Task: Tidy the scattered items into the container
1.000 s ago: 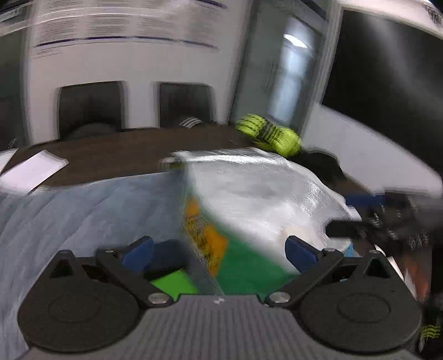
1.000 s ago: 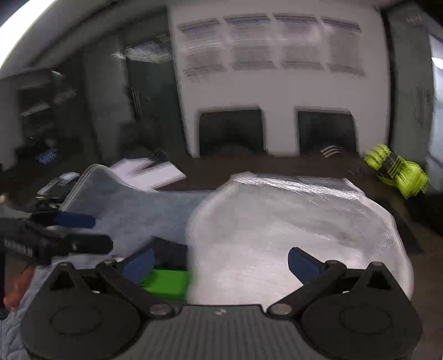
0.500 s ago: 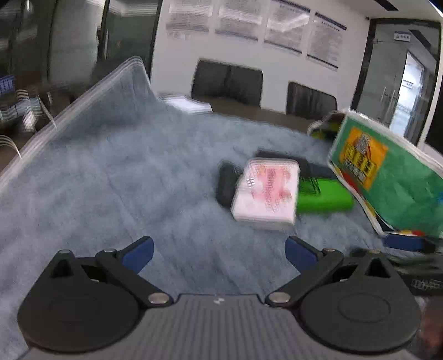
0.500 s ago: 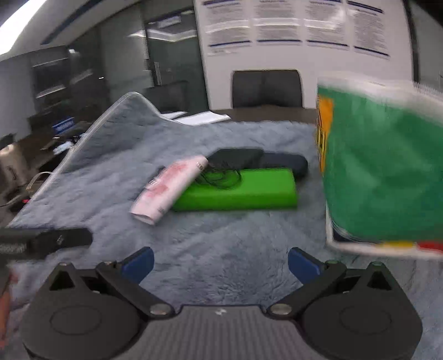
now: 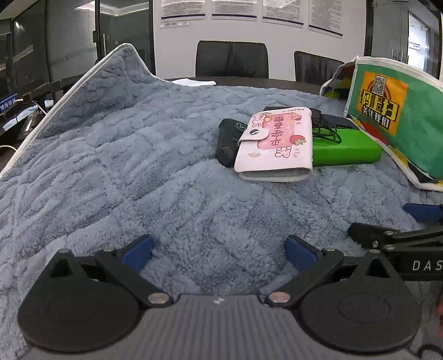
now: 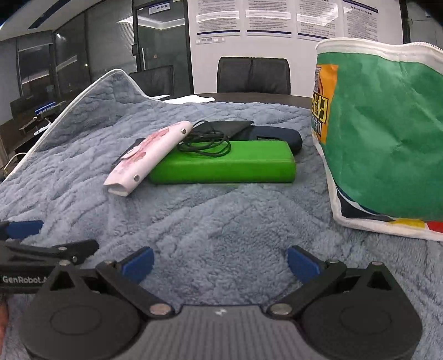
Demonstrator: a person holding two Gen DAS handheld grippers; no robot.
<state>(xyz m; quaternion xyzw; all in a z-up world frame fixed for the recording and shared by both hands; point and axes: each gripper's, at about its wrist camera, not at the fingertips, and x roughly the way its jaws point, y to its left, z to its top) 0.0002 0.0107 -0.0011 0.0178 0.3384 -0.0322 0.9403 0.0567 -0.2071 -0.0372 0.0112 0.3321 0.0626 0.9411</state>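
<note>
On the blue blanket (image 5: 138, 166), a pink wallet (image 5: 277, 144), green case (image 6: 224, 163), black cable (image 6: 205, 144) and dark pouches (image 6: 277, 135) are piled just left of the green bag (image 6: 387, 144). Both the left gripper (image 5: 218, 249) and right gripper (image 6: 220, 260) are held wide apart, empty, low over the blanket.

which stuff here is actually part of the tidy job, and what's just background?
Job:
green bag (container)
pink wallet
green box
black cable
dark case
black device

Background:
blue blanket
chairs
wall posters
papers
</note>
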